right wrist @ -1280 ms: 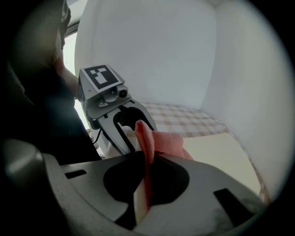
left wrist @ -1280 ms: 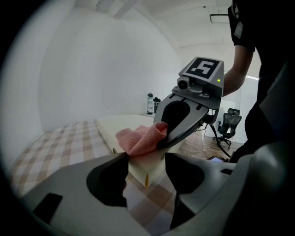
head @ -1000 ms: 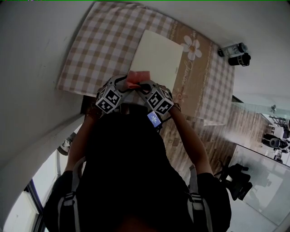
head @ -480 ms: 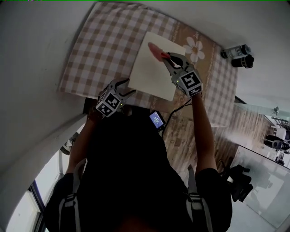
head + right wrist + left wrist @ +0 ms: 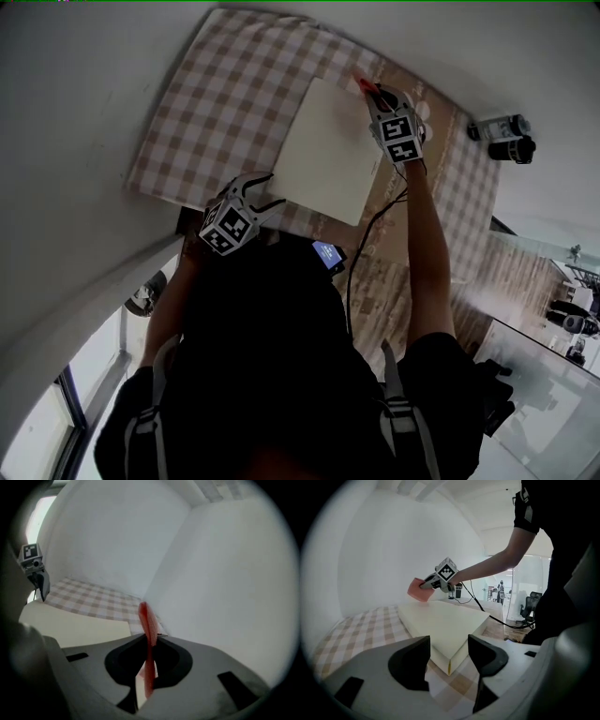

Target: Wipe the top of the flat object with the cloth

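- I am holding the right hand-held gripper point(image 5: 373, 94) out at full arm's reach, over the far right corner of the flat object point(image 5: 323, 150).
- Its jaws are clamping down on the cloth point(image 5: 362, 85). In the right gripper view the pink cloth point(image 5: 145, 616) is standing edge-on, pinched between the two dark pads, with a strip sticking out past the tips.
- From the left gripper view the cloth point(image 5: 417, 589) is hanging right at the far edge of the flat object point(image 5: 440, 620). I cannot tell whether it is touching the top.
- The flat object is lying flat on the surface point(image 5: 216, 103), which is showing a brown-and-white checked pattern. It is cream-coloured, thick-edged and rectangular.
- I am keeping the left hand-held gripper point(image 5: 265, 190) low at the near left corner of the flat object, just beside it.
- Its jaws point(image 5: 448, 644) are standing apart and gripping nothing. The near corner of the flat object is showing in the gap beyond them.
- A black cable point(image 5: 375, 225) is trailing from the right hand-held gripper back toward my body.
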Demonstrator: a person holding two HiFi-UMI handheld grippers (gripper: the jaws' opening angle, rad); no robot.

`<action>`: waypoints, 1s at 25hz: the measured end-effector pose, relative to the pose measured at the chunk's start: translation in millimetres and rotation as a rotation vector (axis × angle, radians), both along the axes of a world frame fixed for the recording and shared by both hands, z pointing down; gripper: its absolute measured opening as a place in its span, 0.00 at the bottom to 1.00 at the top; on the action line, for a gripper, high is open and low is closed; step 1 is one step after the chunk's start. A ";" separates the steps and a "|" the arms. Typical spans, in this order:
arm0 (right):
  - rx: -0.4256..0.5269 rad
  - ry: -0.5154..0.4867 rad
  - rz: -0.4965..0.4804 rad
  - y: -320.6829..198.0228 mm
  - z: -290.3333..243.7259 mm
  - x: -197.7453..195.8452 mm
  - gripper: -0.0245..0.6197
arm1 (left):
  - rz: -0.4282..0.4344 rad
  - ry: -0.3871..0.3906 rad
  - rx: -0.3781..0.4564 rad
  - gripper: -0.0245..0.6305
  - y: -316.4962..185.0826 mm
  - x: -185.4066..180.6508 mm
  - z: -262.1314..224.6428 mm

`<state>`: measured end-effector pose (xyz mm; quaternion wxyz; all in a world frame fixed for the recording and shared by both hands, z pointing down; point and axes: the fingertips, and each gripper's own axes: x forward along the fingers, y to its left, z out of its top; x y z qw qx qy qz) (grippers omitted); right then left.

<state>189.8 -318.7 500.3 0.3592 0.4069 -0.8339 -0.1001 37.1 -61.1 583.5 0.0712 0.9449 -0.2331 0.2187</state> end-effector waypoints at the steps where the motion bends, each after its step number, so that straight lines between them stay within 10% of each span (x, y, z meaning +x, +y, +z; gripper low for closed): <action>1: -0.011 0.011 0.008 -4.9 5.3 3.2 0.07 | 0.000 -0.003 -0.004 0.44 -0.2 0.2 1.1; 25: -0.340 0.014 -0.034 33.1 88.1 -8.1 0.07 | 0.014 -0.021 -0.026 0.45 -1.0 0.6 6.3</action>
